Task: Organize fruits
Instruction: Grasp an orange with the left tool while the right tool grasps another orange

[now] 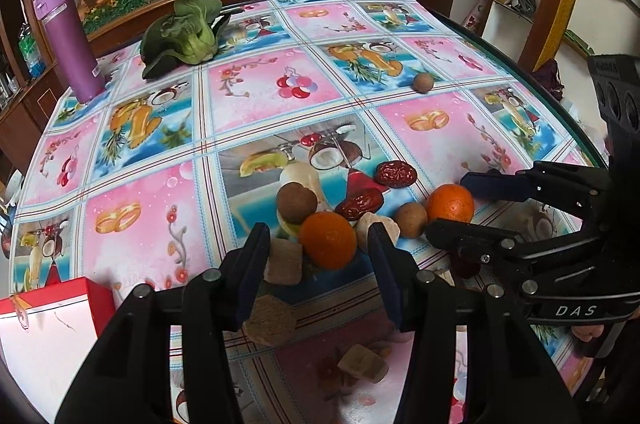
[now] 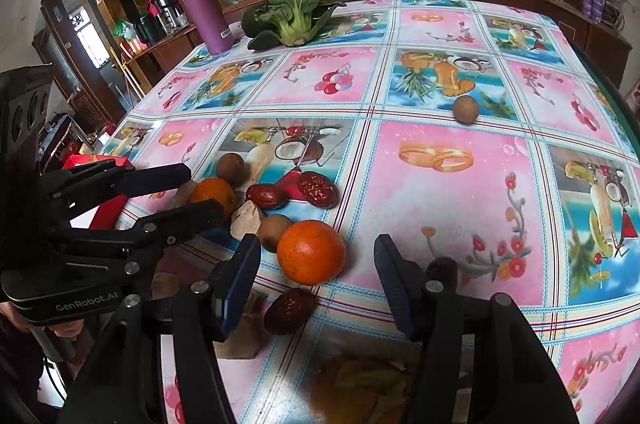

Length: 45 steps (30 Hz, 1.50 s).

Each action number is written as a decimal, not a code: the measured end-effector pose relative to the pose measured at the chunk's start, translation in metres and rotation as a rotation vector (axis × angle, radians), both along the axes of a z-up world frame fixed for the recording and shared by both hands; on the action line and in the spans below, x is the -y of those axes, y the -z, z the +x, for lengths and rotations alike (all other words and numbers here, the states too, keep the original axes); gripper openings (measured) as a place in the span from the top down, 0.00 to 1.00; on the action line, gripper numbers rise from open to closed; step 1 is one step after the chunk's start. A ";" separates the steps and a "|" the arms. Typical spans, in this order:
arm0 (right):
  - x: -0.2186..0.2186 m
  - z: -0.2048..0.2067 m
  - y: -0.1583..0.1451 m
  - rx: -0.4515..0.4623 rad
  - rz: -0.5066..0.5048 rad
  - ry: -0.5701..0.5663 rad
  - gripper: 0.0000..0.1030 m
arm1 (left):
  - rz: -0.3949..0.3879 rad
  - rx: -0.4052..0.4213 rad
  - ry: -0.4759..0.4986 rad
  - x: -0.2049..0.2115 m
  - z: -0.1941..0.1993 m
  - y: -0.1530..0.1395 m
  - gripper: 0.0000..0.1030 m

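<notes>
Fruit sits in a small heap near the front of the worktop [image 1: 256, 95], which has a shiny cloth with pink and blue picture squares. Both black tongs are spread wide and grip nothing. In the left wrist view, the left tongs [image 1: 320, 264] hang low with the nearer round orange fruit [image 1: 328, 240] between their two tips, but no finger touches it. A round brown fruit [image 1: 296, 203] rests just behind that orange, and a wrinkly dark red date [image 1: 359, 204] lies beside it. Another dark red date [image 1: 395, 174] lies a bit farther back. The right tongs [image 1: 452, 201] come in from the right side, with the second round orange fruit [image 1: 450, 203] sitting between their fingers, and a small brown fruit [image 1: 411, 219] just beside it. In the right wrist view, that second orange is in front of the tongs, nearer the left finger than the right. Pale tan biscuit-like chunks [image 1: 283, 260] lie close to the camera under the left tongs. One lone small brown ball of fruit [image 1: 423, 81] sits well apart, out toward the far right. At the back stand a tall purple bottle [image 1: 69, 41] and a leafy green cabbage [image 1: 188, 31]. A red and white box [image 1: 52, 320] sits at the near left corner.
</notes>
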State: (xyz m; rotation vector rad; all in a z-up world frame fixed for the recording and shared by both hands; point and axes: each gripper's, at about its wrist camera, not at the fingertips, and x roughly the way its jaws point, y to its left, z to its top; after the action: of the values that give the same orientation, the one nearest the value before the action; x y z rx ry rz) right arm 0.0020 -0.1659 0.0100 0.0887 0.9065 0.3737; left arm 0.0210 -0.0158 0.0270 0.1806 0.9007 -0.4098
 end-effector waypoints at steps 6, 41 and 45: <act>0.000 0.001 0.002 -0.013 0.009 -0.002 0.58 | 0.000 -0.001 0.008 0.003 0.000 0.000 0.49; 0.004 -0.003 0.000 0.006 0.048 0.003 0.68 | -0.074 -0.012 -0.094 0.000 0.001 -0.008 0.79; 0.003 -0.004 0.000 0.005 0.049 0.003 0.68 | -0.023 -0.008 -0.093 0.002 -0.005 -0.005 0.79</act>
State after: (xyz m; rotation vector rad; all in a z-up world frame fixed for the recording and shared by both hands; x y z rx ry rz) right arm -0.0020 -0.1691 0.0100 0.1341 0.8919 0.3936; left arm 0.0164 -0.0175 0.0316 0.1156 0.9083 -0.3341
